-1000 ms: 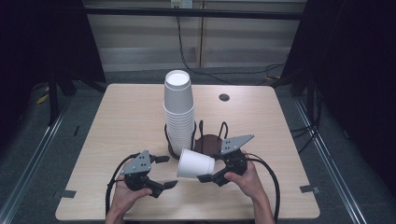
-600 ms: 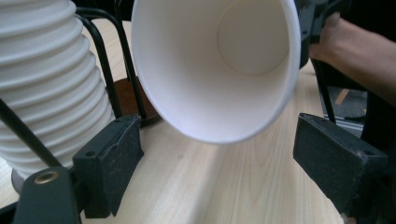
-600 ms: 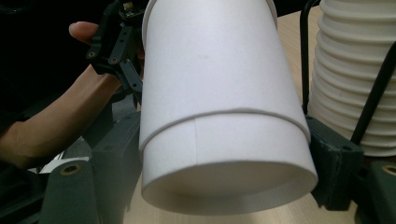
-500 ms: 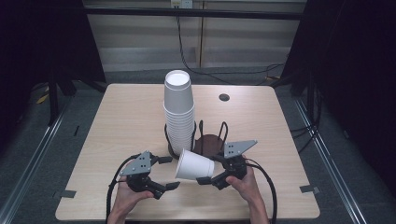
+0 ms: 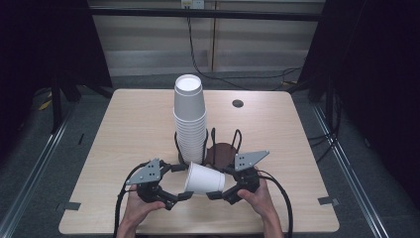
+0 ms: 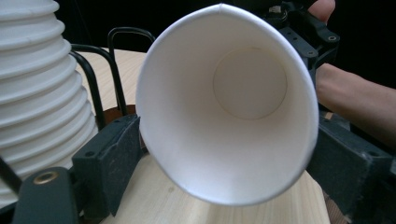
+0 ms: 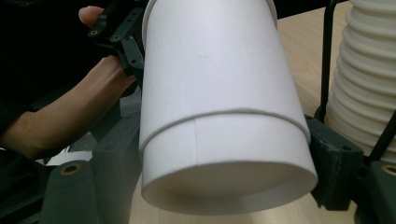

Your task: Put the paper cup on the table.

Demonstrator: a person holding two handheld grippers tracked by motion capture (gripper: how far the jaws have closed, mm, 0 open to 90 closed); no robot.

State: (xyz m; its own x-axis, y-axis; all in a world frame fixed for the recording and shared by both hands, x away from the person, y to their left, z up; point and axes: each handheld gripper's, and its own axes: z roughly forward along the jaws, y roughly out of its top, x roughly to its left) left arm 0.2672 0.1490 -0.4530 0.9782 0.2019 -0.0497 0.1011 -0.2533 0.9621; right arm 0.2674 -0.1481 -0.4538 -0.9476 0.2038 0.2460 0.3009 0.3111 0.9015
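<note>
White paper forms the single cup that is held on its side between the two grippers, above the near edge of the table and about midway along it. The cup is empty — in the left gripper view its smooth, matt inside and round flat bottom are seen, with the rolled rim squeezed slightly out of round. In the right gripper view the recessed base is turned toward the camera, and a thin raised line runs around the tapered wall.

The left gripper is seen at the cup's mouth, its black padded jaws set narrow against the rim on either side; whether they press or only touch cannot be told. The right gripper is closed on the cup's base end, one jaw on each side of the wall.

Just behind the cup, toward the middle of the table, a tall stack of white cups stands mouth down in a black wire holder with a round brown base; the rims form a ribbed column. The tabletop is pale wood grain, with a small dark disc near the far edge.
</note>
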